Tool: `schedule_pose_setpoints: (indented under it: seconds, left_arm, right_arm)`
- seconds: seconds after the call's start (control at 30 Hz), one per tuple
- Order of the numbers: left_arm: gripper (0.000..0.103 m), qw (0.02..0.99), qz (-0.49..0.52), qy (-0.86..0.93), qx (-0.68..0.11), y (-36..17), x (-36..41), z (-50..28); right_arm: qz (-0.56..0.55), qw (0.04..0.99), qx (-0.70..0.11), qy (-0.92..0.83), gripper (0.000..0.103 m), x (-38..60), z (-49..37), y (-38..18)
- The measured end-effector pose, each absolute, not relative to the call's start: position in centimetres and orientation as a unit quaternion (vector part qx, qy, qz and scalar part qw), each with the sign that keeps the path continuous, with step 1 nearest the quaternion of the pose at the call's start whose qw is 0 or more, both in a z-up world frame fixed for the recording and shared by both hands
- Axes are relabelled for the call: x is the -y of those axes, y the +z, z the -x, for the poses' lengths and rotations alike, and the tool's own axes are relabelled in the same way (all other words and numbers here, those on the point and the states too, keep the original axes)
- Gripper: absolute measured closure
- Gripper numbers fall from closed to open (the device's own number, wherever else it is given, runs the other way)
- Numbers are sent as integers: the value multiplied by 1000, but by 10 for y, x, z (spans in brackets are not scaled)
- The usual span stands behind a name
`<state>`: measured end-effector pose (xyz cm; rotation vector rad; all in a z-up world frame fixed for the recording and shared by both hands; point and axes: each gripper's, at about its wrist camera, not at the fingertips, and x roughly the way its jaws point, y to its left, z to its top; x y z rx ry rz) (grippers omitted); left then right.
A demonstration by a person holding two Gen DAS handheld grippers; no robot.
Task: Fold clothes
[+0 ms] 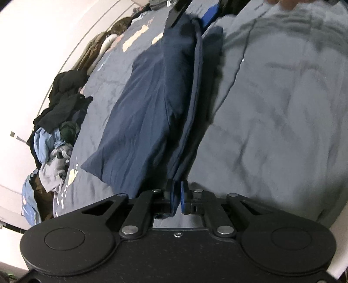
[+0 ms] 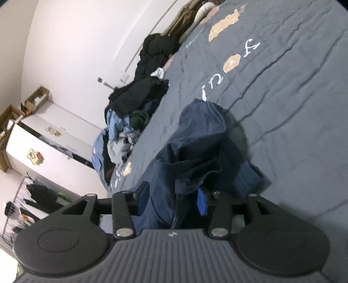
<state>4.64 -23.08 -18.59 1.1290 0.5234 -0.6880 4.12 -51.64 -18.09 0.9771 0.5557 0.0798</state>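
Note:
A navy garment hangs stretched in folds above the grey-blue quilt of a bed. My left gripper is shut on one end of it, with a thin edge of cloth pinched between the blue pads. At the far end, at the top of the left wrist view, my right gripper holds the other end. In the right wrist view the navy garment bunches thickly between the fingers of the right gripper, which clamp it while standing fairly wide apart. The cloth's lower part trails onto the quilt.
A pile of dark, blue and grey clothes lies along the bed's wall side, also seen as the clothes pile. Beyond it stand a white cabinet with cardboard boxes on top, and a clothes rack.

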Motion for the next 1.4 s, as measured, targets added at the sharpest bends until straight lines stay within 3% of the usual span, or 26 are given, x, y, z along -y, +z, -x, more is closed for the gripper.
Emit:
schedule_pose_setpoints:
  seconds: [0.37,0.57,0.83,1.1,1.4]
  left_arm:
    - [91,771,-516,-294,-228,-197,235,-56]
    - [78,754,-560,-273,-209,-203,232,-48]
    - [78,804,-473,-270,-238,-174,211,-59]
    - [78,822,-408,-289,-272,-161,204,-66]
    - [78,781,-493,-320,-212,-182,227,-35]
  right_arm:
    - [-442,841,-292,109,51,491,-28,-172]
    - [-408,835,-322,179,50,447,-32,-174]
    - [-395,823,-362,188,50,425,-37,-195]
    - [-436,825,-314,174,50,431,-37,-202]
    - [-486,807,-290,171,50,439,-46,-212]
